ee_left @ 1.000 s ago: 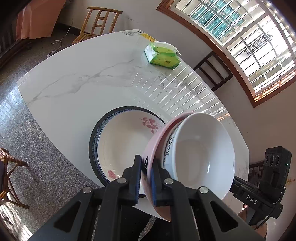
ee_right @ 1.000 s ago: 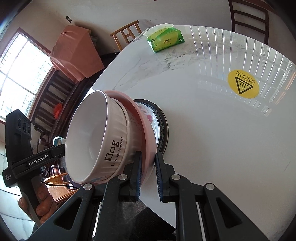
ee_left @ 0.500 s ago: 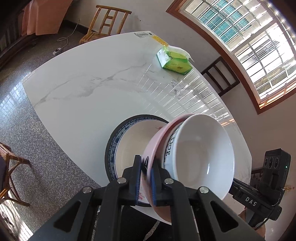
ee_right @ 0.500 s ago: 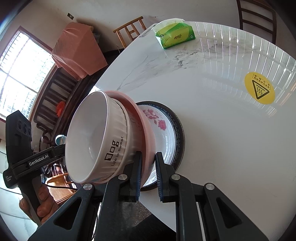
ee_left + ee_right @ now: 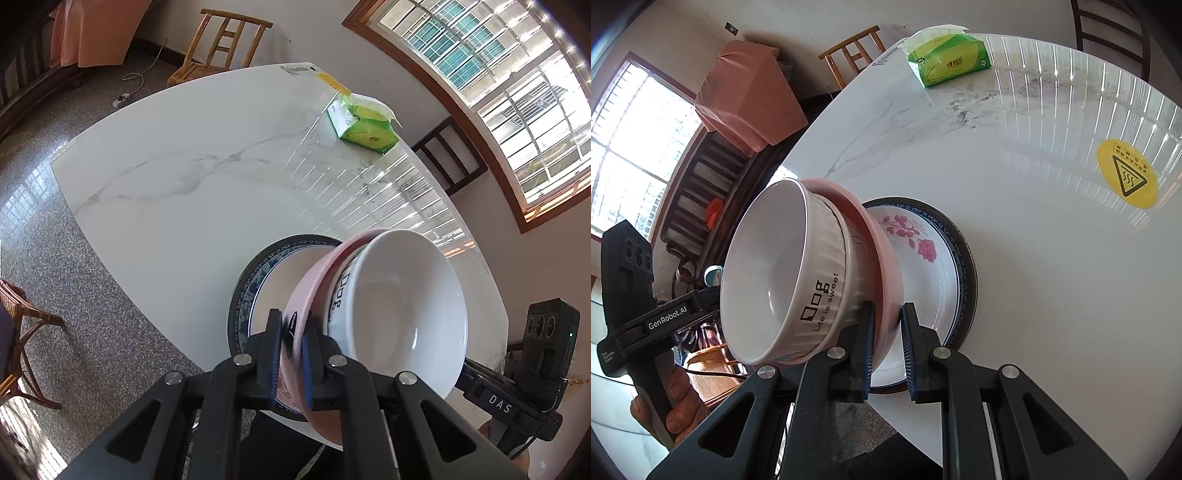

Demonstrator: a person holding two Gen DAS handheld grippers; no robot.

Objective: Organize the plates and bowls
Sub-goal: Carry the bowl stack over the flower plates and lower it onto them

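A white ribbed bowl (image 5: 399,314) (image 5: 775,266) printed "Life is sweet" rests in a pink plate (image 5: 314,280) (image 5: 882,251), and the pair is held tilted in the air. My left gripper (image 5: 293,325) is shut on the pink plate's near rim. My right gripper (image 5: 888,310) is shut on its opposite rim. Just beyond and below the stack, a blue-rimmed plate with pink flowers (image 5: 255,280) (image 5: 934,266) lies on the white marble table (image 5: 192,177), close to its near edge. The stack hides part of that plate.
A green tissue pack (image 5: 364,123) (image 5: 947,59) sits at the table's far end, and a yellow warning sticker (image 5: 1126,177) is on the right side. A wooden chair (image 5: 221,44) and a dark chair (image 5: 448,155) stand beyond. A hand (image 5: 676,406) grips the left tool's handle.
Both grippers carried the stack leftward over the table and a little lower. The floral plate slid right in both views, more covered in the left view, more exposed in the right.
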